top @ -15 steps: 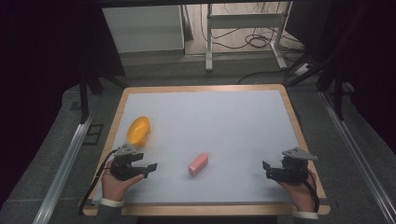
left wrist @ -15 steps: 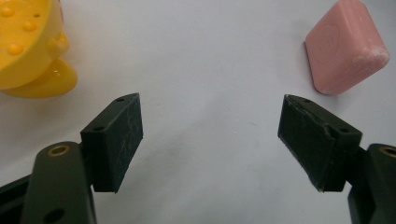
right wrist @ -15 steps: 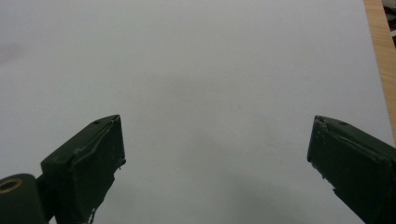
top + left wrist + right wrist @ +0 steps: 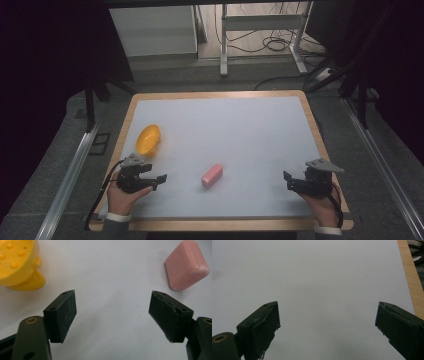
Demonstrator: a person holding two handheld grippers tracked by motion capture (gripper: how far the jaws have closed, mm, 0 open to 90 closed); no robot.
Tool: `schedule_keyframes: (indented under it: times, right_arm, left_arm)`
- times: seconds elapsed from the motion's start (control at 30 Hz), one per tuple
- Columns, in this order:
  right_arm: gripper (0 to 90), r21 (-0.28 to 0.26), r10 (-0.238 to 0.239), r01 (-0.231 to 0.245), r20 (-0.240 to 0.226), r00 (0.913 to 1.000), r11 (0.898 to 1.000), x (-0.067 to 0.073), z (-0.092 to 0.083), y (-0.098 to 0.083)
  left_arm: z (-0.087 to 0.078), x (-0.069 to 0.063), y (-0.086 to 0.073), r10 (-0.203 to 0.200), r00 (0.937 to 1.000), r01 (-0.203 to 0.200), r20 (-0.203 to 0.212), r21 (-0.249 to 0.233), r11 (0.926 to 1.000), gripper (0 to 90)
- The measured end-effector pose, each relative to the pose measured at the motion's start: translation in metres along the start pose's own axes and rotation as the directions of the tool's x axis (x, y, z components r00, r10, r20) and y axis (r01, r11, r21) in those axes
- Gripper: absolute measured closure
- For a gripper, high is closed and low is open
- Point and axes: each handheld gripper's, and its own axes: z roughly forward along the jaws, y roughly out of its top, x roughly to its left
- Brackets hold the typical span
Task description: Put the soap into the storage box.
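White sheeting covers the wood-rimmed table (image 4: 310, 112), with dark floor and cables beyond its far edge. 2 things lie on it: a yellow bowl (image 4: 148, 139) near the left edge and a pink block (image 4: 212, 175) toward the near edge, left of centre. At the near-left corner the left gripper (image 4: 159, 180) has its jaws spread wide. At the near-right corner the right gripper (image 4: 288, 181) likewise gapes over bare sheet.

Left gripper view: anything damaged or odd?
Minor wear: the pink soap bar has a chipped, whitish corner, and the left hand-held gripper has a ragged-edged pad. The yellow dish looks intact.
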Motion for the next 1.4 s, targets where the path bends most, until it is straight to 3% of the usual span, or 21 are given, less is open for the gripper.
schedule_keyframes:
  times: [0.17, 0.53, 0.73, 0.87, 0.97, 1.13, 1.4]
  right_arm:
    - [5.3, 0.008, -0.002, 0.002, -0.008, 1.0, 1.0, -0.001, 0.001, -0.001]
    - [6.1, 0.006, 0.003, -0.003, -0.007, 1.0, 1.0, -0.003, -0.002, -0.002]
    - [6.1, -0.009, 0.025, -0.025, -0.032, 0.9992, 1.0, -0.006, -0.007, -0.001]
    - [6.1, -0.023, 0.041, -0.042, -0.044, 0.9982, 0.999, -0.008, -0.009, -0.001]
    - [6.1, -0.017, 0.042, -0.043, -0.039, 0.9983, 0.999, -0.009, -0.009, -0.002]
    - [6.1, -0.009, 0.041, -0.041, -0.035, 0.9985, 0.999, -0.01, -0.006, -0.003]
    - [6.1, 0.003, 0.03, -0.03, -0.02, 0.9993, 1.0, -0.008, -0.005, -0.004]
  left_arm:
    - [0.001, -0.001, -0.001, -0.011, 0.9999, 0.011, 0.009, -0.01, 0.9999, 23.5]
    - [-0.005, -0.003, 0.0, 0.004, 0.9999, -0.004, -0.011, -0.016, 0.9999, 23.7]
    - [-0.014, -0.008, 0.002, -0.016, 0.9971, 0.014, -0.075, -0.025, 0.9996, 27.6]
    - [-0.015, -0.01, 0.003, -0.019, 0.997, 0.017, -0.075, -0.023, 0.9996, 27.6]
    - [-0.014, -0.012, 0.005, -0.011, 0.9987, 0.01, -0.05, -0.015, 0.9998, 27.5]
    - [-0.015, -0.012, 0.009, 0.006, 0.9982, -0.004, -0.059, 0.019, 0.9998, 27.0]
    - [-0.018, -0.016, 0.024, 0.034, 0.998, -0.034, -0.052, 0.013, 0.9993, 27.1]
